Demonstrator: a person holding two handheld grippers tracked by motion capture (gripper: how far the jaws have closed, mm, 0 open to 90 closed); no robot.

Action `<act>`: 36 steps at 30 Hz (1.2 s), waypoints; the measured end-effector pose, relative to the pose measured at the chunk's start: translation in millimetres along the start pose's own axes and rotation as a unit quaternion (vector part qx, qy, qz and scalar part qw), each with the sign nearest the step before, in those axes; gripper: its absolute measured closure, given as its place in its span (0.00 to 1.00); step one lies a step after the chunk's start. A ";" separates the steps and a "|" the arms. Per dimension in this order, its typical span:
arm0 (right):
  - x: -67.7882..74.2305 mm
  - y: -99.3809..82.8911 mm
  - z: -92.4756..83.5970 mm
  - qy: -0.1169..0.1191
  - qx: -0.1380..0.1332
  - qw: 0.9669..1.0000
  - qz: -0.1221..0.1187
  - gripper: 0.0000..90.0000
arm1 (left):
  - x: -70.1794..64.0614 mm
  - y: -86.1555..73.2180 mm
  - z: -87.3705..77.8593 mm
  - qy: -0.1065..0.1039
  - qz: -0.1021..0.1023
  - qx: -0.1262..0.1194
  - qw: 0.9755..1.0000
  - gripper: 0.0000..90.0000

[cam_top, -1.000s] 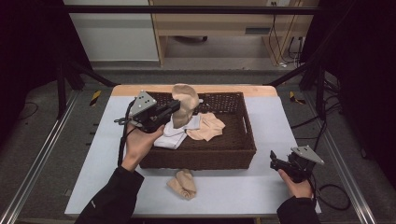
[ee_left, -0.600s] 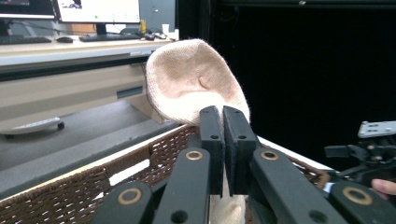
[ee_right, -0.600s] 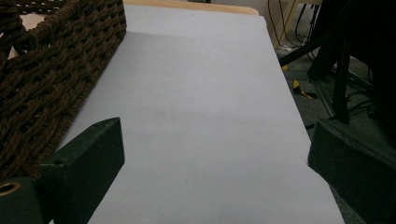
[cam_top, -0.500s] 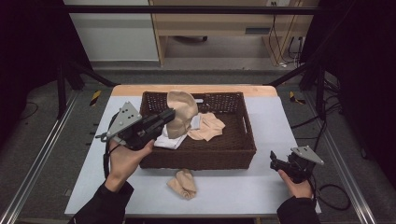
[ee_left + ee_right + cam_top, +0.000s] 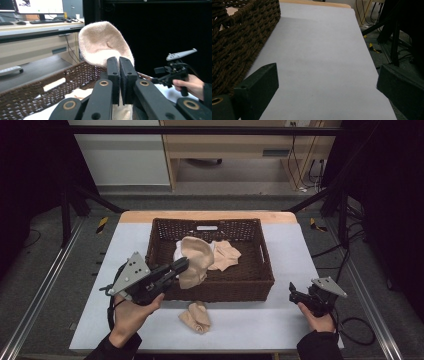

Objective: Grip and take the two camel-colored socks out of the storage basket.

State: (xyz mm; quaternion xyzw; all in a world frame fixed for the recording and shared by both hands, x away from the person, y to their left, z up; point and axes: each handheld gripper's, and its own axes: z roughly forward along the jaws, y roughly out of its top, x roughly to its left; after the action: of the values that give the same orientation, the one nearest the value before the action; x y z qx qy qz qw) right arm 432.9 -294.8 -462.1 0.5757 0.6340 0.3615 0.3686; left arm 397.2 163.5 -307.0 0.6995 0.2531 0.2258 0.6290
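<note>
The beige sock [image 5: 194, 262] hangs pinched in the left hand-held gripper [image 5: 181, 265]; carry it clear over the basket [image 5: 260, 252] wall; right hand-held gripper [image 5: 291, 294] rests wide open.

Black left gripper [image 5: 181, 265], grey three-cornered plate, brass-ringed screws, dark sleeves.

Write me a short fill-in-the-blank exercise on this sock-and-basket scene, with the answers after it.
1. The left hand-held gripper is shut on a beige knitted ____.
2. The dark brown woven wicker basket stands on a ____ sheet that covers the table.
3. A second crumpled beige sock lies on the sheet in ____ of the basket, on the person's side.
4. The right hand-held gripper has its jaws ____.

Answers: sock; white; front; open
</note>
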 end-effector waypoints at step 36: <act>0.3 -1.4 -1.8 0.003 0.001 1.000 -0.001 0.05 | -21.0 -112.9 6.4 -0.032 -0.040 0.154 0.987 0.96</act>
State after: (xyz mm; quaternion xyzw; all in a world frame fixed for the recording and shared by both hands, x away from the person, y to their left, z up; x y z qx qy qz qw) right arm 430.7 -294.6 -462.5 0.5743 0.6361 0.3620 0.3668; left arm 377.2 154.4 -419.9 0.7844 0.2923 0.1362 0.5298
